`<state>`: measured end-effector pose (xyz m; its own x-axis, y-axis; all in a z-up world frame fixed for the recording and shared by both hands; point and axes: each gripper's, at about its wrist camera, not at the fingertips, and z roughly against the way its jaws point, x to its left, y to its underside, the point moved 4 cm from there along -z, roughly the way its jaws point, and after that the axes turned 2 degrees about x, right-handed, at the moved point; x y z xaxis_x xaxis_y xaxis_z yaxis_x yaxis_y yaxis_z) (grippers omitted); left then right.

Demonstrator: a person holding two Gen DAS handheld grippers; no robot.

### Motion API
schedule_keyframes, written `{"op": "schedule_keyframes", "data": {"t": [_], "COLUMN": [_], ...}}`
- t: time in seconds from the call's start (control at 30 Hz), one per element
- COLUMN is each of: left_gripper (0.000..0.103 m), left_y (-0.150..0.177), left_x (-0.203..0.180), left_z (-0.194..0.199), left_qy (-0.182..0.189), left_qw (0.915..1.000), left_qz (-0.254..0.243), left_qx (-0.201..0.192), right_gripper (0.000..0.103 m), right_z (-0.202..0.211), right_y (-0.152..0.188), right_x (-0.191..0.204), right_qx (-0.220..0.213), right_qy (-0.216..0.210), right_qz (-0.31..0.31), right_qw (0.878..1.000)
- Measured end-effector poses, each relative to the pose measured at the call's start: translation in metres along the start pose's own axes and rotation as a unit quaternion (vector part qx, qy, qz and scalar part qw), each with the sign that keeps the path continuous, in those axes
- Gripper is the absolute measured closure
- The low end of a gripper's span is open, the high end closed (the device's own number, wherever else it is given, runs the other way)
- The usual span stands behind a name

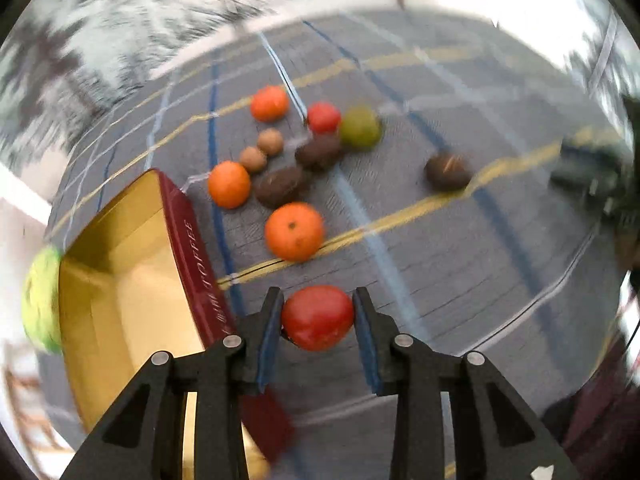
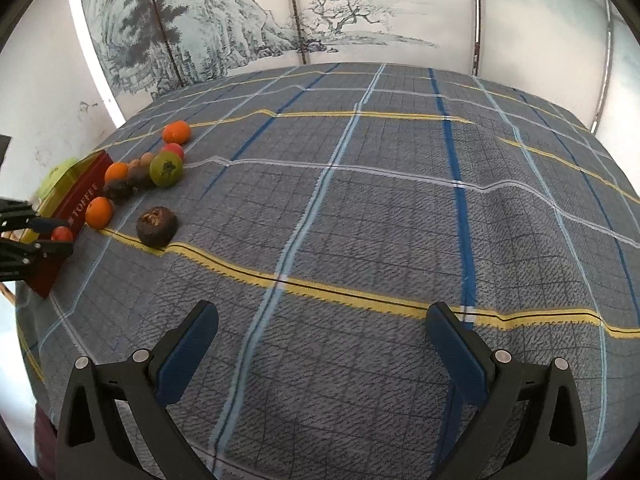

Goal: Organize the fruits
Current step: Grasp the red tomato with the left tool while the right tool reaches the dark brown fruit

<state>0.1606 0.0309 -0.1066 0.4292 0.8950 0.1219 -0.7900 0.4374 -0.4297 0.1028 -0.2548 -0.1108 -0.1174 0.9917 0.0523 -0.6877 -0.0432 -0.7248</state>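
Note:
My left gripper (image 1: 318,316) is shut on a red tomato (image 1: 318,317) and holds it above the cloth, just right of the open red tin with a gold inside (image 1: 120,280). On the cloth beyond lie oranges (image 1: 294,231), dark brown fruits (image 1: 282,186), two small tan fruits (image 1: 270,141), another red tomato (image 1: 323,117) and a green fruit (image 1: 360,127). My right gripper (image 2: 320,320) is open and empty over bare cloth. In its view the left gripper (image 2: 60,234) with the tomato (image 2: 62,234) is at the far left by the tin (image 2: 82,200).
The table is covered with a grey-blue plaid cloth (image 2: 360,220). A yellow-green fruit (image 1: 40,300) lies beyond the tin's left side. One dark brown fruit (image 2: 156,226) sits apart from the pile. A painted screen (image 2: 240,20) stands behind the table.

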Motion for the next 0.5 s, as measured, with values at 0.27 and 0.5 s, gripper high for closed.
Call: {"op": "schedule_keyframes", "data": {"t": [0.27,0.5], "left_gripper": [0.071,0.071], "left_y": [-0.001,0.001], "left_x": [-0.038,-0.044], "left_z": [0.038,0.047], "left_qy": [0.027,0.035], "left_qw": [0.9931,0.9906], "left_qz": [0.092,0.111], "left_qx": [-0.066,-0.072], "right_gripper": [0.011,0.025], "right_z": [0.015,-0.008], "right_y": [-0.027,-0.039], "right_x": [0.054,0.097], "right_qx": [-0.032,-0.020], "right_qy": [-0.044,-0.064], "right_qz": [0.091,0.143], "right_qw": [0.994,0.988]}}
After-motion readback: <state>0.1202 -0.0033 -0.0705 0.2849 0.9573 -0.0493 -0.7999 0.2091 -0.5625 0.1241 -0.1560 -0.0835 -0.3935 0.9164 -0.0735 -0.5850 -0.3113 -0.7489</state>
